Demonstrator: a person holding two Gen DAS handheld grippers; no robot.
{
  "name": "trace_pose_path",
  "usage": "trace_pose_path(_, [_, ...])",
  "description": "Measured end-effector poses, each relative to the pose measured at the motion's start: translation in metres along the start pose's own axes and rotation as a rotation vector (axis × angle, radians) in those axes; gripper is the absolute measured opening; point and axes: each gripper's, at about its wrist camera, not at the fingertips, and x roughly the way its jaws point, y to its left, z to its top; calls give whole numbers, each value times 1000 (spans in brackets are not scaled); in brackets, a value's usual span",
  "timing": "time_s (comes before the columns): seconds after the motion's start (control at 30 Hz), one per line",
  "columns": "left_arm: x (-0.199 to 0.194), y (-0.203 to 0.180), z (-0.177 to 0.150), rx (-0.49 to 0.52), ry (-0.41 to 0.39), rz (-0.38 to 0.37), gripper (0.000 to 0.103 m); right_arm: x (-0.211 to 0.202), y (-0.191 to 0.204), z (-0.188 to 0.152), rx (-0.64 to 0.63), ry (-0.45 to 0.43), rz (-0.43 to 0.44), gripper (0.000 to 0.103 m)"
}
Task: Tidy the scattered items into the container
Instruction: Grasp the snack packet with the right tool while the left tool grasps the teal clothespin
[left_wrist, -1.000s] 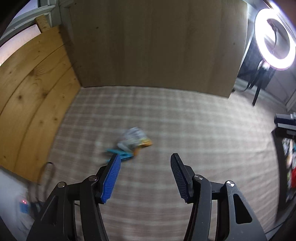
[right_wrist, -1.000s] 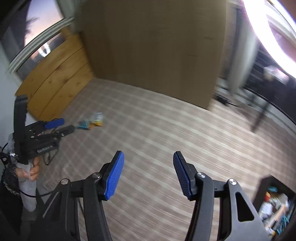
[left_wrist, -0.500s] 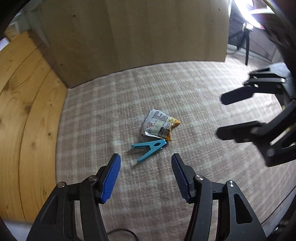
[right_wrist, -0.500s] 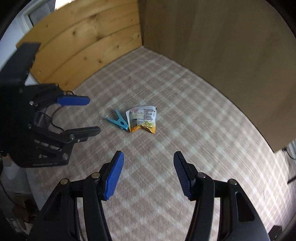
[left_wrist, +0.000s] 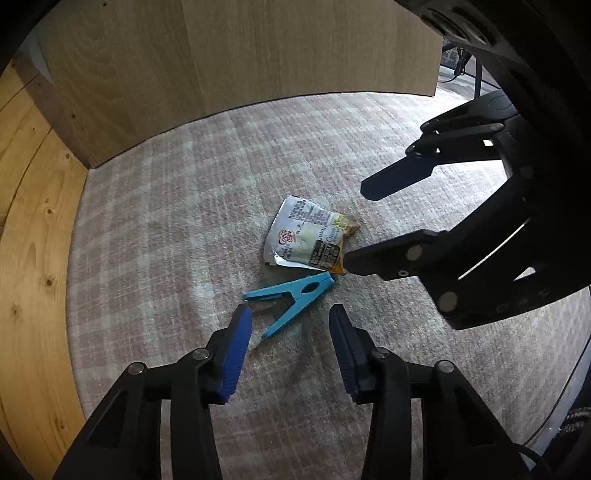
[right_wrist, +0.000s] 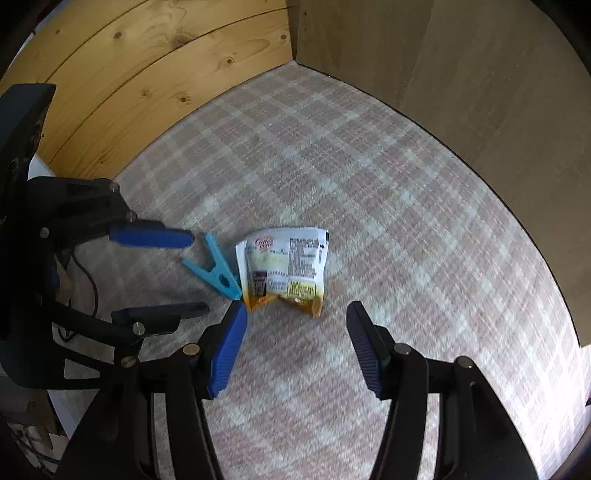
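Both grippers closing in on the scattered pair

Your left gripper (left_wrist: 290, 328), jaws closing, straddles the blue clothespin (left_wrist: 291, 301); centre before pinching. Right gripper (right_wrist: 295, 332) stays spread; the sachet (right_wrist: 284, 269) lies at twelve o'clock.

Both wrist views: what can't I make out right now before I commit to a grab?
- Container: in neither view, outside the frames.
- Blue clothespin: right wrist view, its far leg tip hidden behind the left claw.
- Creamer sachet: left wrist view, a corner covered by the right claw; small print unreadable.
- Contact: left claw closing around the clothespin; touch unclear.
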Motion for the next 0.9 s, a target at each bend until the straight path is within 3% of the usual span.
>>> trace_pose_path(0.43, [12, -8, 3, 1, 0, -25, 32, 19, 1, 15, -55, 29, -3, 55])
trace_pose_path(0.67, [14, -18, 4, -8, -8, -23, 20, 22, -15, 24, -27, 45, -6, 56])
trace_pose_path(0.9, [14, -26, 1, -21, -15, -28, 10, 28, 0, 31, -92, 33, -39, 57])
